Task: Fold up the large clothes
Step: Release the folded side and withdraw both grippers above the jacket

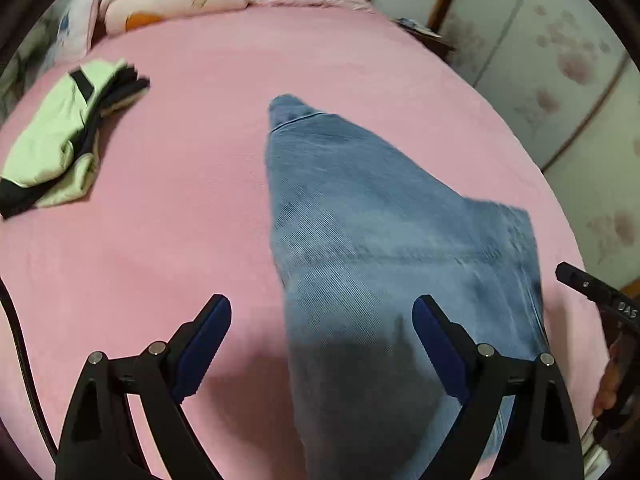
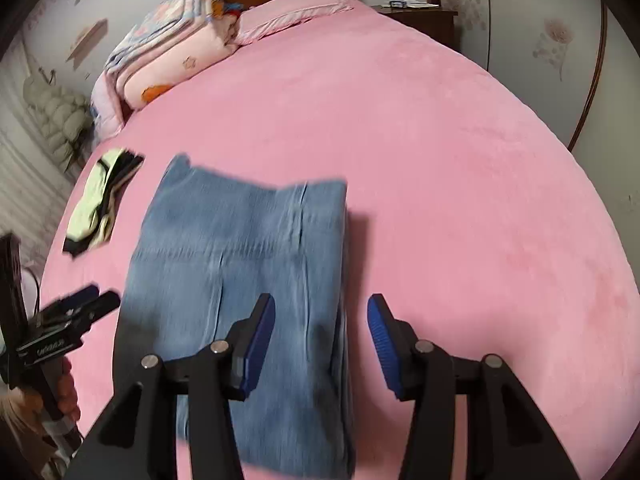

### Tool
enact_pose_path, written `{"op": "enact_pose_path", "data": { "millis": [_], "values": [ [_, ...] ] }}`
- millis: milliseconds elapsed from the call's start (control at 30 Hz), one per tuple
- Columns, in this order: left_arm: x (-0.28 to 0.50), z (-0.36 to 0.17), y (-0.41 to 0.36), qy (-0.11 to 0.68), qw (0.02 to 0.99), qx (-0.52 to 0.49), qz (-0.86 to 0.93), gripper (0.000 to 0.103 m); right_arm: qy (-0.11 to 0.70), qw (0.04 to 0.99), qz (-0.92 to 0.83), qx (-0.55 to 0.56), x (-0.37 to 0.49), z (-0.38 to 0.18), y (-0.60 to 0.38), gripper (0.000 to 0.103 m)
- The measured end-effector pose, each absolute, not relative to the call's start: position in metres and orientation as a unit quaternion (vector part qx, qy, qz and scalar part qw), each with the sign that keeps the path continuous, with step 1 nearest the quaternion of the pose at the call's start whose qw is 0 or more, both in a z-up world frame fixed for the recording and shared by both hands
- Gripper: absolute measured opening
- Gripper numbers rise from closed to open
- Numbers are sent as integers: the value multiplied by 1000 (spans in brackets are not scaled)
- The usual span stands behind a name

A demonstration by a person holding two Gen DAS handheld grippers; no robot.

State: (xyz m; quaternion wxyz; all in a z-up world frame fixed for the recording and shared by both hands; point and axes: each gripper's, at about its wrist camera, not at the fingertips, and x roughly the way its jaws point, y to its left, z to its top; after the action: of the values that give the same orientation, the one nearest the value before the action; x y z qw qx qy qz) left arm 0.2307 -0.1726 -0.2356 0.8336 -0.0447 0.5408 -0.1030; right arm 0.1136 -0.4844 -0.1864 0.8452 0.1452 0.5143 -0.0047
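Note:
A pair of blue jeans (image 2: 240,248) lies folded on the pink bed (image 2: 440,160), with a narrow end reaching toward the headboard in the left wrist view (image 1: 360,208). My left gripper (image 1: 320,300) hovers open and wide over the jeans' near left edge, nothing between its pads. My right gripper (image 2: 320,298) is open above the jeans' right edge; the cloth lies under the gap and the pads do not press on it. The left gripper (image 2: 100,298) also shows side-on in the right wrist view, beside the jeans' left edge.
A folded green and black garment (image 1: 60,136) lies at the bed's left side. Folded quilts (image 2: 172,48) and a pink pillow (image 2: 288,16) are stacked by the wooden headboard. A nightstand (image 2: 420,16) stands at the far right, and a puffy jacket (image 2: 56,120) hangs at the left.

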Motion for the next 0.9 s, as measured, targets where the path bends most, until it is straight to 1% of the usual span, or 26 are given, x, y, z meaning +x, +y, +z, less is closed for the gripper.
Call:
{"op": "enact_pose_path", "data": {
  "millis": [100, 133, 167, 200, 233, 267, 333, 400, 433, 533, 667, 700, 733, 900],
  "values": [
    [260, -250, -172, 555, 823, -58, -108, 81, 533, 831, -5, 157, 147, -210, -487, 48],
    [269, -253, -174, 556, 821, -61, -111, 81, 543, 824, -6, 161, 162, -221, -486, 48],
    [278, -256, -177, 557, 820, -62, -115, 76, 548, 820, -6, 162, 170, -227, -486, 48],
    [285, -257, -179, 556, 821, -61, -116, 68, 551, 818, -1, 164, 177, -231, -486, 47],
    [291, -258, -183, 554, 822, -58, -118, 62, 545, 821, 12, 168, 183, -235, -485, 27],
    [297, -260, -186, 552, 823, -54, -119, 60, 542, 825, 12, 160, 185, -235, -484, 23],
    [305, -270, -190, 548, 829, -37, -107, 59, 535, 836, -2, 125, 186, -238, -481, 15],
    [309, -285, -194, 558, 824, -22, -99, 59, 542, 832, -18, 121, 186, -249, -485, 14],
    [310, -289, -195, 557, 824, -18, -97, 60, 547, 826, -20, 137, 186, -257, -490, 14],
    [311, -287, -197, 556, 826, -13, -90, 60, 551, 821, -21, 150, 190, -256, -493, 16],
    [302, -262, -193, 555, 827, -16, -94, 61, 545, 832, -23, 97, 188, -231, -476, 16],
    [295, -252, -191, 549, 830, -13, -97, 64, 537, 839, -29, 80, 182, -218, -470, 18],
    [285, -242, -190, 540, 835, -10, -101, 65, 532, 843, -30, 73, 177, -211, -468, 18],
    [220, -203, -182, 508, 850, -18, -137, 64, 495, 861, 34, 107, 124, -168, -443, 18]
  ]
}}
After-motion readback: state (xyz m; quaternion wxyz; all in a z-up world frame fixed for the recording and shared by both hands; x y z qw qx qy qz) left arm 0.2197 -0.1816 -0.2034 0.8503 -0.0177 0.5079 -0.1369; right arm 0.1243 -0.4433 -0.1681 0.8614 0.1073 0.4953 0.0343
